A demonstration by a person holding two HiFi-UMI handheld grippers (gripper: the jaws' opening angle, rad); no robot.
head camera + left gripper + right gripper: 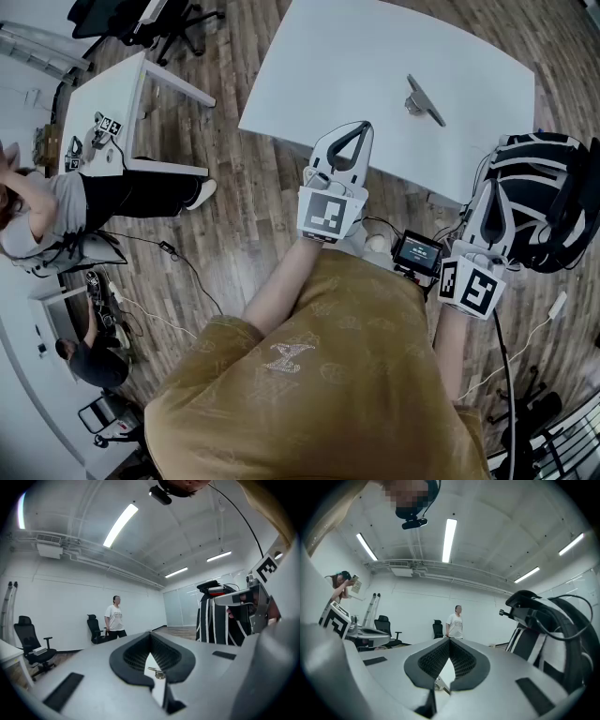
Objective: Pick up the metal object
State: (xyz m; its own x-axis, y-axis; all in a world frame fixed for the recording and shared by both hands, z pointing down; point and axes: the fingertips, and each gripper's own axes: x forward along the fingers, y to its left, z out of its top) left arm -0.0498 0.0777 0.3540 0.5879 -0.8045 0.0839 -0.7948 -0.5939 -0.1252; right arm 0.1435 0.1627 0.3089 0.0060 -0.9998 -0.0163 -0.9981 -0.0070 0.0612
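The metal object (423, 99), a grey angled piece, lies on the white table (356, 56) toward its right side. My left gripper (360, 127) points at the table's near edge, well short of the object, with its jaw tips together and nothing held. My right gripper (494, 187) is off the table's right corner, also shut and empty. In the left gripper view the tips (150, 633) meet, and a small metal piece (158, 673) shows on white through the gap below them. In the right gripper view the tips (449, 638) meet the same way.
A black-and-white striped chair (544, 197) stands close beside my right gripper. A small screen device (417, 251) with cables sits on the wood floor near my feet. A second white table (103, 103) and seated people are at the left. A person (115, 617) stands by the far wall.
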